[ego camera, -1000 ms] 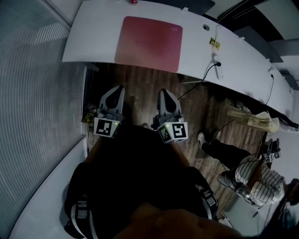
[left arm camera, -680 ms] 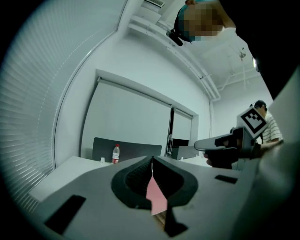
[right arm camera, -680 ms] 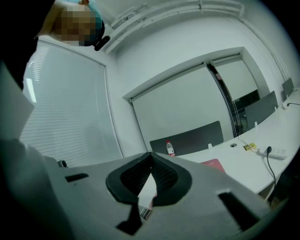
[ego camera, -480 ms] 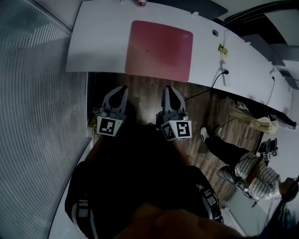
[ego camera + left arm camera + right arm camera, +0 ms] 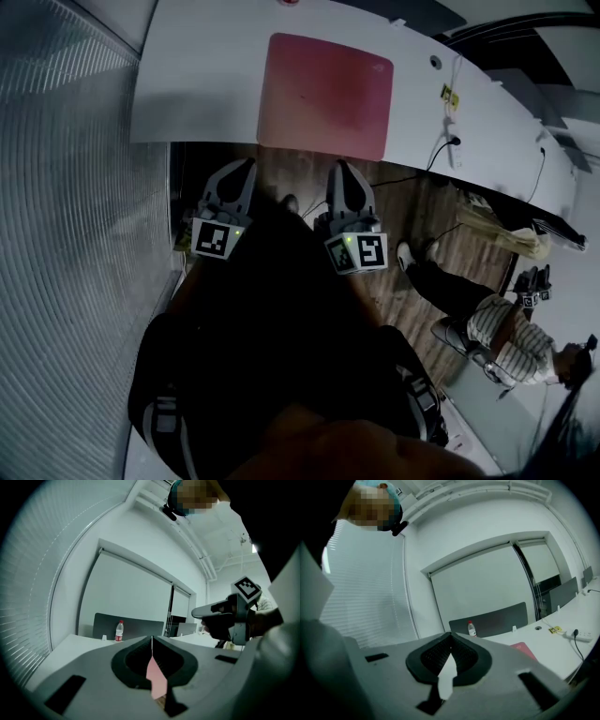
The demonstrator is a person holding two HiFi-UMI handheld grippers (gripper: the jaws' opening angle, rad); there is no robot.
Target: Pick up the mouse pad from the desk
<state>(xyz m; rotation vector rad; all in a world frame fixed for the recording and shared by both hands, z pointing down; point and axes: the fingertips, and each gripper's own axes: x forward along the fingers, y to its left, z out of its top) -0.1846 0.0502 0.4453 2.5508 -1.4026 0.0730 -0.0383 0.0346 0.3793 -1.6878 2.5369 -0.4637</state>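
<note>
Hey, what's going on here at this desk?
A person holds the left tongs and the right tongs, one pair in each hand. Both are shut and empty, pointing at the near edge of the white desk. The red mouse pad lies flat on it, not yet touched.

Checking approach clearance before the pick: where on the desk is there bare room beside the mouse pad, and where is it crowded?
Bare desk lies left of the mouse pad, out to the left end. The pad nearly meets the near edge. Right of it is crowded: a cable hole, a yellow tag, a plugged-in power strip.
</note>
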